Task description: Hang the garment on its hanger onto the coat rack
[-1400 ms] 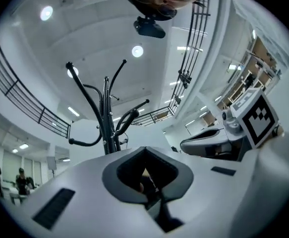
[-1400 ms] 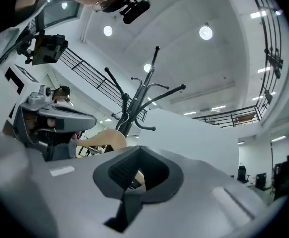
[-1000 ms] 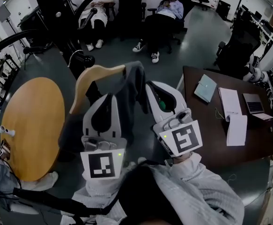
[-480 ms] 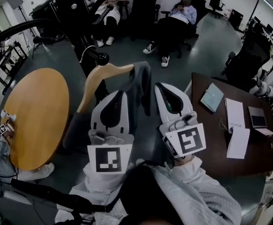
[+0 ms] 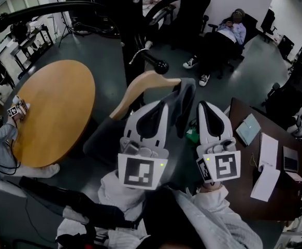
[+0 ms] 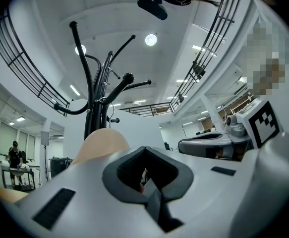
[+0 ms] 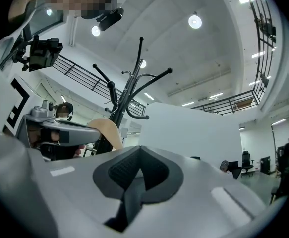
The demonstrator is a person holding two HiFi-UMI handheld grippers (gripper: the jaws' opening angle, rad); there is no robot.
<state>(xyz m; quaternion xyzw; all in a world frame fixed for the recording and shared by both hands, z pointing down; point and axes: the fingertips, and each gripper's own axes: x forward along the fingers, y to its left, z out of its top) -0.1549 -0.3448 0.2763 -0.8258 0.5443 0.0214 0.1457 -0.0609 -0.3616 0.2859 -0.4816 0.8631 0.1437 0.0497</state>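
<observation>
I held both grippers side by side in front of me, and they pointed away from my body and a little upward, toward the coat rack (image 5: pixel 126 35). The marker cubes were near my chest. The left gripper (image 5: pixel 162 106) had its jaws pressed together, and the right gripper (image 5: pixel 204 106) also had its jaws fully clenched. The dark grey garment (image 5: pixel 184 105) hung between the two grippers. It was draped on a wooden hanger (image 5: pixel 140 87), which was up in the air just beyond the tip of the left gripper. I could not see clearly whether cloth was pinched in either closed pair of jaws. The top of the hanger was near the round knob of a short arm of the rack. A round wooden table (image 5: pixel 57 113) stood to the left. A dark desk (image 5: pixel 249 165) to the right carried papers (image 5: pixel 267 160) and a notebook (image 5: pixel 248 128).
</observation>
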